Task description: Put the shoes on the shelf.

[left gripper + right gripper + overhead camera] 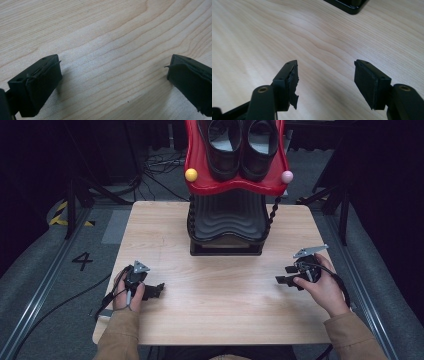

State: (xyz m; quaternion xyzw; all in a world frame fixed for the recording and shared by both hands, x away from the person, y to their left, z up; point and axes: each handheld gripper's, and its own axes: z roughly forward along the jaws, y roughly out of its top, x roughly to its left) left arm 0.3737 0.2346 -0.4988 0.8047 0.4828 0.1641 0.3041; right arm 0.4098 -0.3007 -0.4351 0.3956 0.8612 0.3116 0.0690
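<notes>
Resting on a pale wood-grain table (220, 305): black ribbed rack (227, 222), stiff plastic, carrying a glossy red tray (197, 165). In the tray, two black leather shoes (240, 145), side by side; likely light, semi-stiff, smooth; best gripped at the collar rim. Left tool (159, 290) and right tool (280, 280) lie near the front corners, well apart from the rack, jaws wide, empty.

A black numeral "4" (82, 261) is marked on the grey floor (30, 285) left of the table.
</notes>
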